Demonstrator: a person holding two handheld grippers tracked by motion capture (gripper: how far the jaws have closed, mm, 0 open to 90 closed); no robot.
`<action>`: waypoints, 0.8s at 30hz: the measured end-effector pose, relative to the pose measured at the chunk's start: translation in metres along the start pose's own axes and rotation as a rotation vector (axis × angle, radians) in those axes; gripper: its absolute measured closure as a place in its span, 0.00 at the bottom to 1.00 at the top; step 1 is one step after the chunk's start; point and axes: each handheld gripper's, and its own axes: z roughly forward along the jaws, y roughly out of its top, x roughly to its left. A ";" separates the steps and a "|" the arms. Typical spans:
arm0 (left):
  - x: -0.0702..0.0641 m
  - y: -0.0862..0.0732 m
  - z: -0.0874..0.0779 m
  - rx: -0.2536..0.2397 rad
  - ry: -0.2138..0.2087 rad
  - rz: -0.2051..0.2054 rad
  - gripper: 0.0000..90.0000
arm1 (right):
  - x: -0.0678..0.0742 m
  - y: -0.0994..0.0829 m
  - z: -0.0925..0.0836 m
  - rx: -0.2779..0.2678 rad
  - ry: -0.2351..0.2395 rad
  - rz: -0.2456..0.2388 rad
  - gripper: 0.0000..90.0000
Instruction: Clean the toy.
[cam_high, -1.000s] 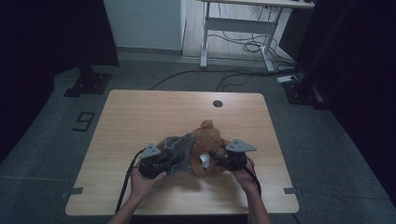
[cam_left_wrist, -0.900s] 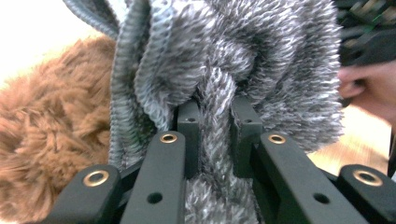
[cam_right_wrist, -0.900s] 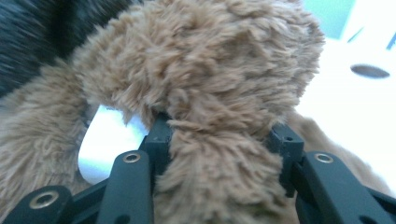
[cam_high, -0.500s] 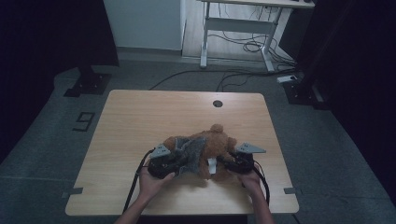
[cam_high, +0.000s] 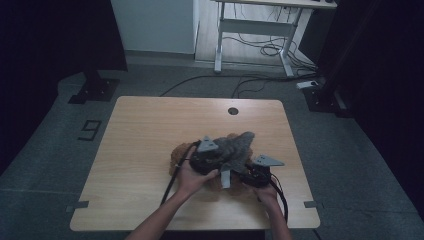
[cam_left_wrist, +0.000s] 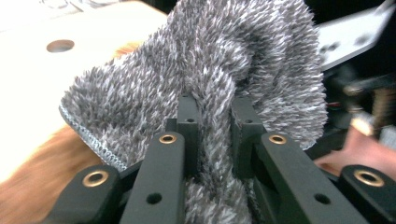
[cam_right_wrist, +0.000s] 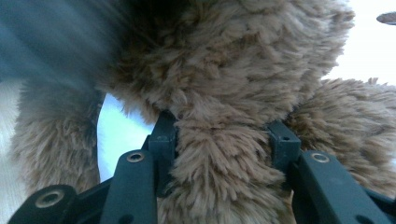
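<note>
On a light wooden table (cam_high: 145, 130), a person's two hands work a fluffy brown plush toy (cam_right_wrist: 224, 70) with a pair of black two-jaw grippers. The left gripper (cam_left_wrist: 215, 109) is clamped narrow on a fold of shaggy grey-and-white fleece cloth (cam_left_wrist: 196, 60), which bunches up above and to either side of its jaws. The brown toy lies just below and beside that cloth. The right gripper (cam_right_wrist: 224, 135) has its jaws pressed on a thick limb of the toy, having just been closing on it. In the high view, the left gripper (cam_high: 212, 159) sits just beside the right gripper (cam_high: 252, 172), with the toy between them.
</note>
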 end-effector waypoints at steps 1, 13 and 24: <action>-0.003 -0.004 0.018 0.032 0.012 0.011 0.86 | -0.001 0.000 0.000 -0.001 -0.006 0.000 0.63; 0.015 -0.021 -0.006 0.031 0.095 0.033 0.86 | -0.004 -0.002 0.000 0.004 -0.001 0.013 0.64; 0.062 -0.044 -0.070 0.009 0.250 -0.043 0.86 | -0.007 -0.004 -0.002 -0.007 0.011 0.029 0.63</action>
